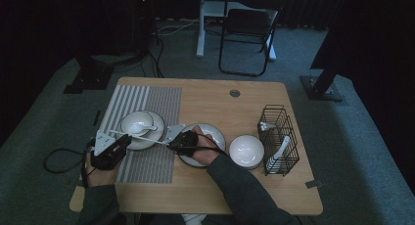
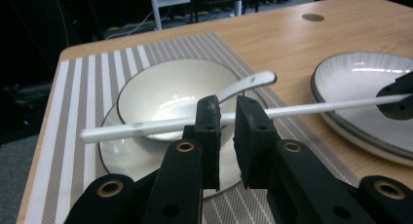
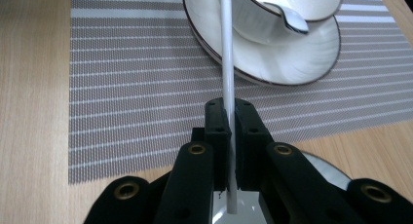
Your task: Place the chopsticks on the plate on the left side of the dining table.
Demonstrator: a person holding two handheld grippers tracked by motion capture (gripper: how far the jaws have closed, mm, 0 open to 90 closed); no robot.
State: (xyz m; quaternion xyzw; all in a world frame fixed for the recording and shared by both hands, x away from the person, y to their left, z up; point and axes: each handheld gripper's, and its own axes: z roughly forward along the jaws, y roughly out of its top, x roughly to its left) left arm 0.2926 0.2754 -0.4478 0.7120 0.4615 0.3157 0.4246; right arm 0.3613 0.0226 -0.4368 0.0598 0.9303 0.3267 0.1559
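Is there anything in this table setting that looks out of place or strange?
One thing: a white chopstick is held level in the air, clamped by the right gripper, crossing over the bowl with the spoon. Nothing looks spilled or broken.

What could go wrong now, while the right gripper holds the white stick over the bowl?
1. The right gripper pinches the thin white stick near one end; it may pivot or slip.
2. The stick passes above the bowl holding a spoon; lowering it could knock either.
3. The open left gripper sits close and could bump the stick.
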